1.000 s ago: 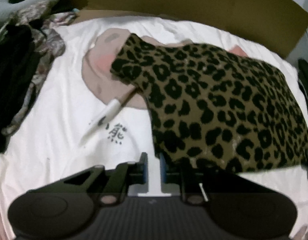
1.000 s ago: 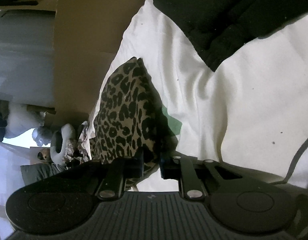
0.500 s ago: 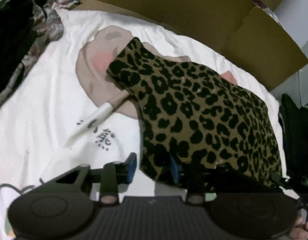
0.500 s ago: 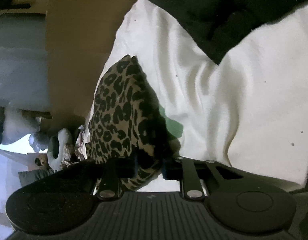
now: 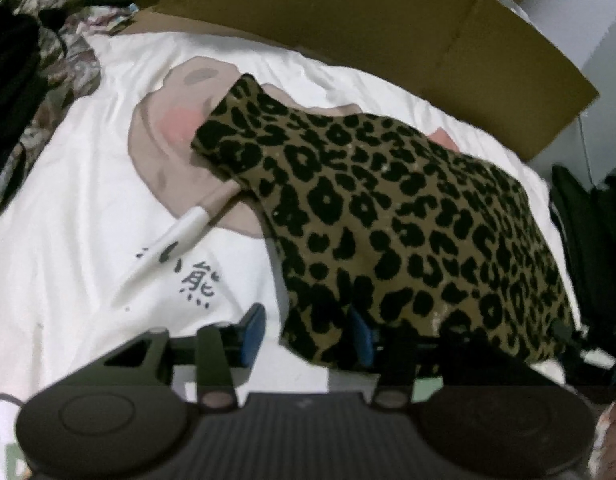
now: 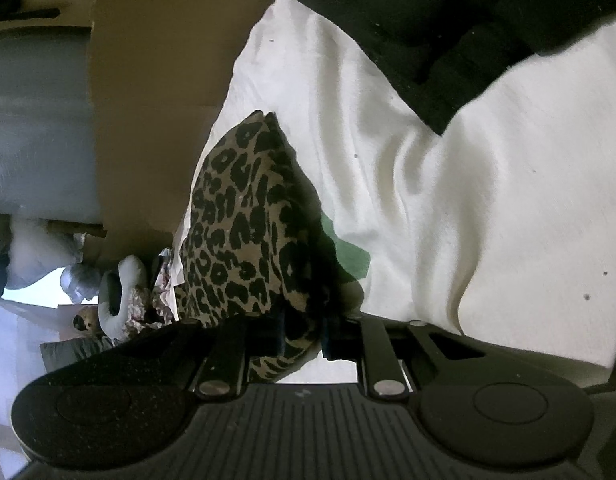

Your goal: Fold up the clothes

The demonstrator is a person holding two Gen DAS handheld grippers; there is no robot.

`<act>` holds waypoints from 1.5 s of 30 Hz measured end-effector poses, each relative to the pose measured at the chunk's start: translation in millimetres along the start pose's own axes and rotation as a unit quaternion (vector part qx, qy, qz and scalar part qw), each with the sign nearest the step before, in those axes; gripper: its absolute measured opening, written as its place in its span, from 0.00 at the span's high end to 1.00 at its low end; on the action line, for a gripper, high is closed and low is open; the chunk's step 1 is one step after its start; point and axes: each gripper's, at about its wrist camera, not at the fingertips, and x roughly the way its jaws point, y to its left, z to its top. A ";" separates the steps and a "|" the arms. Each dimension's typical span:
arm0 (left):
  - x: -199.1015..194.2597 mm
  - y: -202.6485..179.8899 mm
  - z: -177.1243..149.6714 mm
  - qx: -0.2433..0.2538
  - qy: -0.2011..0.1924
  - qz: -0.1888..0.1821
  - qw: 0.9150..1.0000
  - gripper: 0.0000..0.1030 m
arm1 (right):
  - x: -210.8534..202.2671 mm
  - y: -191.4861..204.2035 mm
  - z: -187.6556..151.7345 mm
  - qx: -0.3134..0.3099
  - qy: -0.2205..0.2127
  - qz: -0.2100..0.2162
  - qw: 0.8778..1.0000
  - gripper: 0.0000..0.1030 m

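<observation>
Leopard-print garment (image 5: pixel 392 216) lies between open left tongs (image 5: pixel 305 334), pinched by right tongs (image 6: pixel 301 338).

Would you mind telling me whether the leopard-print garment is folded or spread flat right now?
Folded, not spread flat. The leopard-print garment sits as a compact, thick bundle on the white sheet, its doubled edge visible between the right hand-held gripper fingers.

Lying across a white bed sheet (image 5: pixel 67 208) printed with a pink-cheeked bear and dark characters: a leopard garment (image 5: pixel 408 216), a white pen (image 5: pixel 167 240) poking out from under its near edge, dark clothes (image 6: pixel 448 20) piling at one side, patterned fabric (image 5: pixel 55 80) bunching at the other, cardboard (image 5: pixel 368 20) bordering the far edge.
</observation>
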 end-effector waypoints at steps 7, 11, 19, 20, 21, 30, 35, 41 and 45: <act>1.6 -3.7 1.6 0.017 -0.001 0.003 1.000 0.50 | -4.0 5.9 4.7 -0.010 0.000 0.000 1.000 0.88; 2.5 -10.8 2.5 0.032 -0.007 0.010 0.999 0.50 | -3.1 7.6 5.7 -0.014 -0.001 -0.005 1.000 0.88; -0.6 -26.8 -0.6 0.027 -0.006 0.028 0.999 0.90 | -2.7 9.1 4.7 -0.015 -0.001 -0.007 1.000 0.88; -0.9 -29.4 -0.8 0.036 -0.007 0.035 0.999 0.92 | -3.3 9.1 4.0 -0.015 -0.001 -0.006 1.000 0.88; -0.8 -30.4 -0.3 0.035 -0.006 0.038 0.999 0.93 | -3.8 9.4 3.4 -0.015 -0.002 -0.006 1.000 0.89; -8.5 -32.7 14.1 0.008 -0.001 0.042 0.999 0.95 | -6.8 15.1 4.3 -0.030 0.004 -0.007 1.000 0.89; -9.5 -37.5 20.2 0.010 0.003 0.050 0.999 0.95 | -8.7 19.5 4.1 -0.042 0.012 -0.009 0.999 0.89; -13.4 -38.8 27.3 0.011 0.006 0.054 0.998 0.95 | -9.9 24.9 1.9 -0.063 0.036 -0.016 0.997 0.89; -14.9 -37.7 21.5 0.006 0.014 0.065 0.998 0.95 | -10.3 26.1 -6.7 -0.071 0.053 -0.018 0.996 0.89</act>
